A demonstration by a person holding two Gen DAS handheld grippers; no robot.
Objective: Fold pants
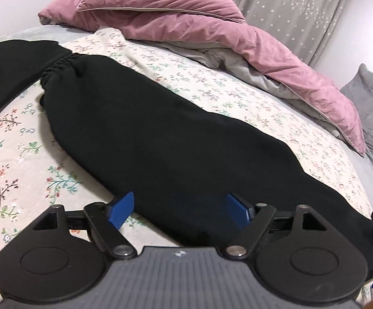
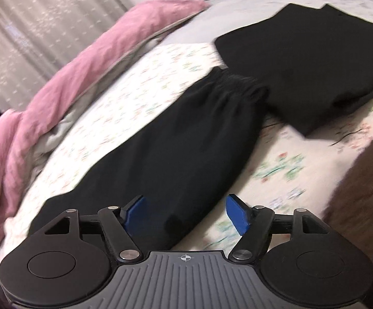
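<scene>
Black pants (image 1: 160,139) laid lengthwise on a floral bedsheet (image 1: 14,159).
Pink duvet (image 1: 212,25) bunched before a grey curtain (image 1: 289,2); left gripper (image 1: 180,209) and right gripper (image 2: 185,215) both gape, empty.

Soft, even indoor light; one view sharp, one smeared.

The left wrist view is crisp, the black pants (image 1: 160,139) a detailless dark mass. The right wrist view shows motion blur across the floral sheet (image 2: 284,170) and curtain (image 2: 44,25). Fisheye bending and dark vignetted corners mark both frames.
</scene>
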